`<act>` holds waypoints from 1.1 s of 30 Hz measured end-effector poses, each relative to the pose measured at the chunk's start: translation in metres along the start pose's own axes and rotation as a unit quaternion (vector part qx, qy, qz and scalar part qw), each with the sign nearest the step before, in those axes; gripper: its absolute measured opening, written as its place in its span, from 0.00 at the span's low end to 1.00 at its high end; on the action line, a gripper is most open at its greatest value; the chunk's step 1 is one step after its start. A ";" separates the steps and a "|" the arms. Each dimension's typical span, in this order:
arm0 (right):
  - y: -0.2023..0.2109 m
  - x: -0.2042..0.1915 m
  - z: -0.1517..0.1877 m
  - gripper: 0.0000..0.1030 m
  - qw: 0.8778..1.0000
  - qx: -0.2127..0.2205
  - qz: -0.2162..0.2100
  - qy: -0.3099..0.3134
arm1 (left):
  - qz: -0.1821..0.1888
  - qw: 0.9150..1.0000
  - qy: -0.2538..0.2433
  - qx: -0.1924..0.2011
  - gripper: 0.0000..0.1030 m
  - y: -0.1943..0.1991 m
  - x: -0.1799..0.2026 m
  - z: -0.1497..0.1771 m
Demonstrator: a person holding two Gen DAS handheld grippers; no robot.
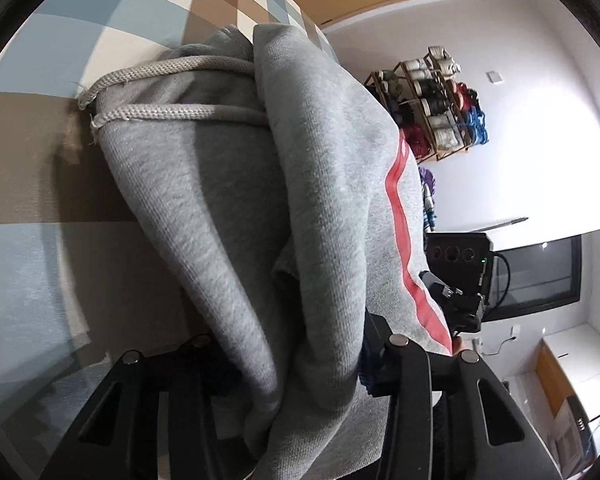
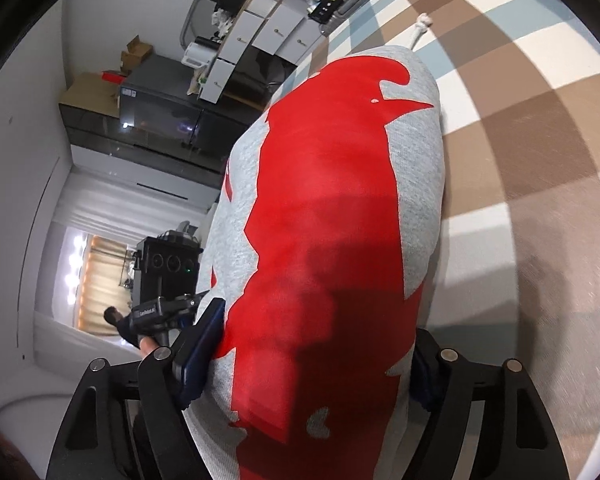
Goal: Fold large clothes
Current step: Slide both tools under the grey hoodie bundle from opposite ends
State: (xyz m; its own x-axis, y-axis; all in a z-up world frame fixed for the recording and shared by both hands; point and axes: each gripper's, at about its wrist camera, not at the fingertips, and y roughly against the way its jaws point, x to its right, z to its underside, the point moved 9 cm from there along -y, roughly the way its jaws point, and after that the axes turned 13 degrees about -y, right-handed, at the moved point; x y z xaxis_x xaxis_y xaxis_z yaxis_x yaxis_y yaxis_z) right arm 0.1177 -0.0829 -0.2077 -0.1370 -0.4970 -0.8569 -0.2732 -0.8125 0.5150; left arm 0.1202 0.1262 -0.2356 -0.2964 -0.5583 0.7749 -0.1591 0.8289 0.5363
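Much is hidden: in the left wrist view the grey hoodie (image 1: 236, 208) bulges up between the fingers and covers the fingertips, so where the fabric is actually pinched cannot be seen. The left gripper (image 1: 300, 380) has its black fingers (image 1: 416, 364) pressed close against both sides of the bunched cloth, holding it. The hoodie is thick, fleecy knit, folded into heavy rounded rolls, with two woven drawstrings (image 1: 168, 68) lying across it ahead of the fingers and a red stripe (image 1: 400, 220) toward the right finger. Beyond it lies a checked cloth surface (image 1: 40, 152) in brown, cream and pale blue.

In the right wrist view the right gripper (image 2: 300, 368) likewise clamps the same garment, whose grey knit carries a large red print (image 2: 332, 220) filling the space between the fingers; the blue-padded left finger (image 2: 200, 340) touches the fabric, the right one is mostly covered. Past the left finger the other gripper's black camera block (image 2: 168, 264) shows, partly cut off by the hoodie. A knotted cord end (image 2: 422, 24) lies far ahead on the checked surface.
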 end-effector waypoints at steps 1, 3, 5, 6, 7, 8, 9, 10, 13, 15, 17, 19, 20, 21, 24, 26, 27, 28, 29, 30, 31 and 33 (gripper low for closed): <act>0.000 0.001 0.000 0.76 1.000 0.002 0.002 0.000 | -0.002 1.000 -0.001 -0.001 0.36 -0.002 -0.001 -0.002; -0.002 0.002 -0.001 0.76 1.000 0.002 0.002 -0.004 | 0.002 1.000 0.007 -0.004 0.36 -0.006 -0.003 -0.006; -0.006 0.002 -0.004 0.79 1.000 0.001 0.005 -0.008 | 0.004 1.000 0.011 -0.006 0.37 -0.008 -0.007 -0.007; -0.008 0.002 -0.004 0.81 1.000 -0.001 0.006 -0.010 | 0.005 1.000 0.015 -0.007 0.37 -0.009 -0.009 -0.007; -0.010 0.001 -0.005 0.82 1.000 -0.001 0.008 -0.007 | 0.005 1.000 0.016 -0.007 0.37 -0.009 -0.010 -0.006; -0.010 0.001 -0.004 0.82 1.000 -0.002 0.011 -0.005 | 0.005 1.000 0.012 -0.013 0.37 -0.011 -0.010 -0.005; -0.012 0.000 -0.004 0.82 1.000 -0.003 0.011 -0.002 | 0.002 1.000 0.004 -0.019 0.37 -0.012 -0.009 -0.006; -0.013 0.000 -0.005 0.82 1.000 -0.002 0.010 -0.001 | 0.002 1.000 0.000 -0.020 0.37 -0.005 -0.012 0.002; -0.011 -0.001 -0.006 0.79 1.000 0.002 0.004 -0.003 | 0.001 1.000 0.001 -0.021 0.37 -0.005 -0.009 0.004; -0.007 -0.005 -0.005 0.76 1.000 0.010 0.007 0.009 | -0.008 1.000 -0.008 -0.018 0.37 -0.004 -0.005 0.005; -0.004 -0.008 -0.002 0.74 1.000 0.016 0.007 0.019 | -0.014 0.999 -0.027 -0.017 0.37 -0.003 0.001 0.006; -0.001 -0.016 0.002 0.71 0.999 0.025 0.007 0.038 | -0.015 0.999 -0.044 -0.013 0.36 0.001 0.007 0.008; 0.001 -0.020 0.004 0.71 0.999 0.029 0.006 0.045 | -0.013 0.999 -0.044 -0.011 0.36 0.003 0.009 0.009; 0.003 -0.023 0.005 0.70 0.998 0.033 0.003 0.050 | -0.010 0.999 -0.042 -0.009 0.36 0.003 0.009 0.009; 0.005 -0.031 0.006 0.69 0.998 0.040 -0.008 0.050 | -0.005 0.999 -0.038 -0.002 0.36 0.007 0.013 0.011; 0.004 -0.031 0.006 0.69 0.998 0.040 -0.011 0.049 | -0.008 0.999 -0.039 -0.001 0.36 0.009 0.013 0.012; 0.002 -0.030 0.005 0.69 0.998 0.039 -0.012 0.047 | -0.008 0.999 -0.039 -0.001 0.36 0.009 0.014 0.012; 0.001 -0.028 0.005 0.69 0.998 0.035 -0.013 0.044 | -0.009 0.999 -0.037 -0.002 0.36 0.008 0.013 0.013; -0.001 -0.026 0.004 0.69 0.999 0.033 -0.013 0.040 | -0.009 0.999 -0.032 -0.002 0.36 0.007 0.011 0.013; -0.003 -0.022 0.003 0.69 0.999 0.028 -0.012 0.034 | -0.008 1.000 -0.021 -0.004 0.36 0.006 0.006 0.014; -0.005 -0.017 0.002 0.70 0.999 0.023 -0.006 0.029 | -0.008 1.000 -0.013 -0.007 0.36 0.004 0.003 0.014; -0.008 -0.011 -0.001 0.74 1.000 0.020 0.000 0.015 | -0.012 1.000 -0.004 -0.012 0.36 0.001 -0.004 0.016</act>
State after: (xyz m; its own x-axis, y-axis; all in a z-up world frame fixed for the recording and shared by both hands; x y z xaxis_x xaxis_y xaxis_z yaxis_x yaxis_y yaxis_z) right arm 0.1225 -0.0712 -0.2026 -0.1083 -0.5068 -0.8552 -0.3114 -0.7997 0.5134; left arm 0.1059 0.1303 -0.2440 -0.3013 -0.5771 0.7590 -0.1427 0.8144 0.5625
